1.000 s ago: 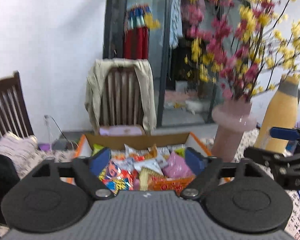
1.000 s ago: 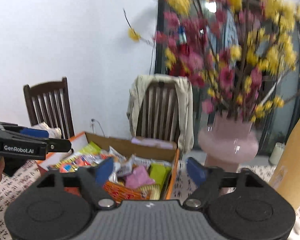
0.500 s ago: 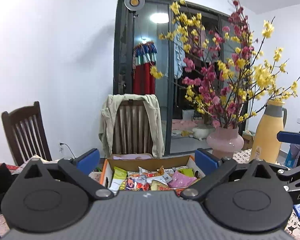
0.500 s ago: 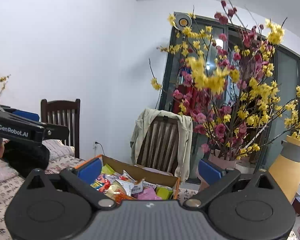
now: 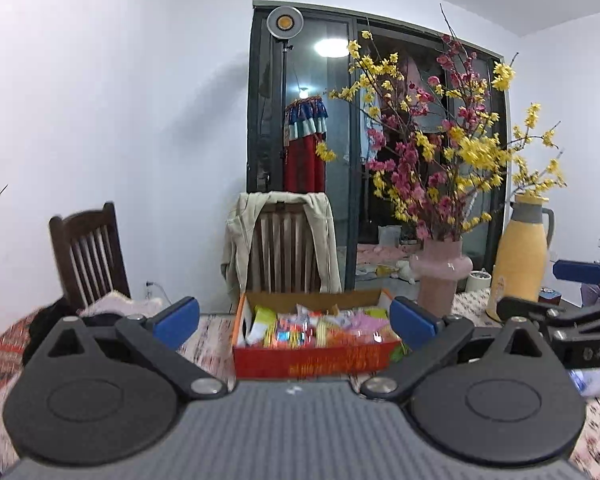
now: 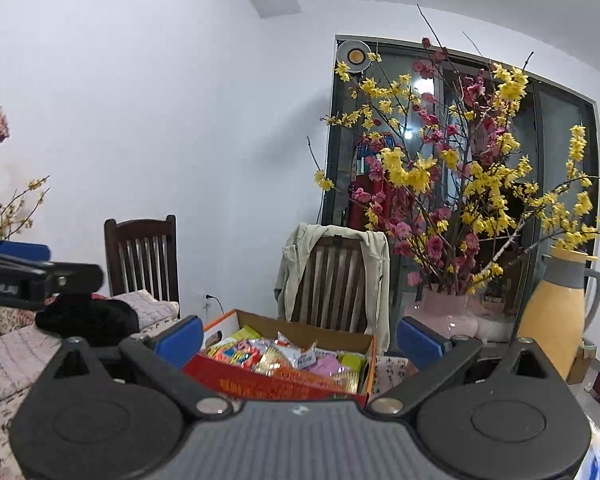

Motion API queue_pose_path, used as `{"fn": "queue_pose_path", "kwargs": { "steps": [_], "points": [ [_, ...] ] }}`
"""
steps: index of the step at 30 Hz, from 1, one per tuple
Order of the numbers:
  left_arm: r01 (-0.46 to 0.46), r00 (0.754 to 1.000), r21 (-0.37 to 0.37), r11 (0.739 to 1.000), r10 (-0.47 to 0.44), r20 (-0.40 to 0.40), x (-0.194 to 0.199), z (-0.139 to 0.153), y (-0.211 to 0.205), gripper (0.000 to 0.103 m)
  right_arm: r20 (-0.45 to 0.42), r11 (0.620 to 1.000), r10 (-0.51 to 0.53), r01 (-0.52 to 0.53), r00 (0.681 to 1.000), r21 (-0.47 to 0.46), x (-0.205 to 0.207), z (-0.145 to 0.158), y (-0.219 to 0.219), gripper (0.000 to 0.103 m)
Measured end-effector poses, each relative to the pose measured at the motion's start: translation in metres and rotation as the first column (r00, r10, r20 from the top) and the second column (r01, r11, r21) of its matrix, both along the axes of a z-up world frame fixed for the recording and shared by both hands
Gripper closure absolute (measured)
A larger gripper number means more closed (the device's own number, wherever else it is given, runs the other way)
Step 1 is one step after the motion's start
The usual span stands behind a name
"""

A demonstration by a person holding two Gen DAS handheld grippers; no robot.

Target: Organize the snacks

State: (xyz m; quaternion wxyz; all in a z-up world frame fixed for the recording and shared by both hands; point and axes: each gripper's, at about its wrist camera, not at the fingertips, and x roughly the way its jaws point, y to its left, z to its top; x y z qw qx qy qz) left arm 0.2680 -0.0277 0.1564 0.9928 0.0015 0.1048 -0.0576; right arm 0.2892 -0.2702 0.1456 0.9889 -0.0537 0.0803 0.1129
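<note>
A red-fronted cardboard box (image 5: 312, 358) (image 6: 276, 386) stands on the table, filled with several colourful snack packets (image 5: 320, 326) (image 6: 284, 356). My left gripper (image 5: 294, 318) is open wide, its blue pads apart and bare, held back from the box at about its height. My right gripper (image 6: 300, 338) is open too, nothing between its pads, also short of the box. The right gripper's tip shows at the right edge of the left wrist view, and the left gripper's tip at the left edge of the right wrist view.
A pink vase (image 5: 440, 276) (image 6: 450, 314) of yellow and pink blossom branches stands right of the box, then a yellow thermos jug (image 5: 520, 256) (image 6: 556, 320). Behind the table are a chair draped with a beige jacket (image 5: 284, 248) and a dark wooden chair (image 5: 88, 252).
Both grippers drew back from the box and rose slightly; the box now looks smaller and farther. Their jaws spread a little wider between the earliest frames and now.
</note>
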Motion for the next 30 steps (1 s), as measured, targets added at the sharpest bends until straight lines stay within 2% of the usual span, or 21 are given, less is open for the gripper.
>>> {"fn": "queue_pose_path", "kwargs": {
  "steps": [9, 22, 27, 30],
  "points": [
    [0.002, 1.0, 0.013, 1.0, -0.002, -0.001, -0.085, -0.035, 0.014, 0.0, -0.006, 1.0, 0.006, -0.006, 1.0, 0.006, -0.074, -0.028, 0.01, 0.0],
    [-0.003, 1.0, -0.015, 1.0, 0.003, -0.021, -0.165, -0.07, 0.026, 0.0, -0.05, 0.995, -0.04, 0.044, 0.998, 0.089, -0.168, -0.075, 0.015, 0.0],
    [-0.056, 0.998, 0.048, 0.997, 0.056, -0.004, -0.202, -0.096, 0.027, 0.0, -0.064, 0.991, -0.057, 0.064, 0.996, 0.118, -0.201, -0.096, 0.012, 0.0],
    [-0.058, 0.998, 0.049, 0.997, 0.06, -0.03, -0.219, -0.108, 0.031, 0.0, -0.084, 0.99, -0.062, 0.072, 0.995, 0.123, -0.221, -0.108, 0.011, 0.0]
  ]
}}
